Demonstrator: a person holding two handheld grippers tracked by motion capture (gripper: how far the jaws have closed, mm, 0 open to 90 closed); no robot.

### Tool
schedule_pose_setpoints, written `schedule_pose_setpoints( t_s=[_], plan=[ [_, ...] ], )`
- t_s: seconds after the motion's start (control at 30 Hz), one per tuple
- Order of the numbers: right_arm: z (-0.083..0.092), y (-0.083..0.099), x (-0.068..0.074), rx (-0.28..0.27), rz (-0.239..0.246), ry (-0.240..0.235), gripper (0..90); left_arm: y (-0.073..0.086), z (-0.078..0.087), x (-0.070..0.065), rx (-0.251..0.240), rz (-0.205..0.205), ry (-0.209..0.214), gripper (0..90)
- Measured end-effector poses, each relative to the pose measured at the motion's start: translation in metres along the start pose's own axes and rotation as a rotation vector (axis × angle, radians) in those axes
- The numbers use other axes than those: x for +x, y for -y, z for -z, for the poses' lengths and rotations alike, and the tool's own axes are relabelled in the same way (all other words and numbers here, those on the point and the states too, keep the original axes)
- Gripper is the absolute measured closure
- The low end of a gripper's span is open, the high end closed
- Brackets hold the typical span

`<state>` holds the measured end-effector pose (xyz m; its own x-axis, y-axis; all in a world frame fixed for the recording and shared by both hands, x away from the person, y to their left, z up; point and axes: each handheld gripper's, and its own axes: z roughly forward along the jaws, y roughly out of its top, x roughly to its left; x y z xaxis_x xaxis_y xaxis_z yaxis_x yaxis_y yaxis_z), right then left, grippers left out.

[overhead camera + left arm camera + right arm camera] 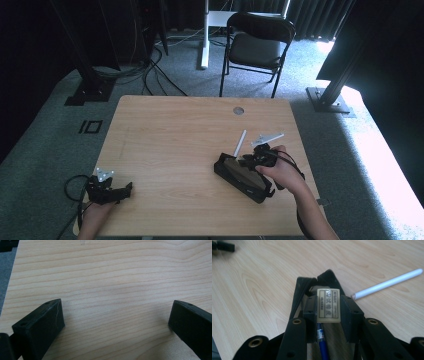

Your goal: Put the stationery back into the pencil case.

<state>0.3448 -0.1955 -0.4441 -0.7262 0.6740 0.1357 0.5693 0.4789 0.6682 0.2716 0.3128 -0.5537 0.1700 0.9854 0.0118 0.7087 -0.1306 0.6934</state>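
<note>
Pale wood grain covers the table (pixel 175 140), and on it, toward four o'clock from the middle in the high view, lies an open black pencil case (pixel 240 177). The right gripper (pixel 328 307) hangs over that case with its jaws clenched on a cream-coloured eraser (pixel 328 305), a small block with a printed label on its upper face. In the right gripper view the two black pads press the eraser's long sides, and the block sits level between them above the case's open mouth. Below the eraser, at six o'clock from it in that view, a blue pen (pixel 322 342) lies inside the case along its length. A white stick-like pen (pixel 387 283) rests on the bare wood at two o'clock from the eraser, just beside the case's far end and apart from the gripper; in the high view it points away from the case toward twelve o'clock. The person's right hand (pixel 280 172) wraps the gripper body over the case.

At eight o'clock on the table, near the front left corner, the left gripper (pixel 116 317) rests low over the wood, jaws spread wide with bare table between them.
</note>
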Motion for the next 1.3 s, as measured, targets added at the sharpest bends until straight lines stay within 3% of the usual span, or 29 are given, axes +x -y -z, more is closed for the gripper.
schedule_pose_setpoints(
  t_s=[0.37,0.87,1.3],
  plan=[
    [-0.020,0.005,0.005,0.056,0.005,-0.030,68.2,0.000,0.000,0.000,0.000,0.000,0.000,0.4],
    [-0.049,0.008,0.009,0.152,0.034,-0.017,68.1,0.000,0.000,0.000,0.000,0.000,0.000,0.4],
    [-0.057,0.009,0.008,0.169,0.021,-0.027,66.5,0.000,0.000,0.000,0.000,0.000,0.000,0.4]
  ],
)
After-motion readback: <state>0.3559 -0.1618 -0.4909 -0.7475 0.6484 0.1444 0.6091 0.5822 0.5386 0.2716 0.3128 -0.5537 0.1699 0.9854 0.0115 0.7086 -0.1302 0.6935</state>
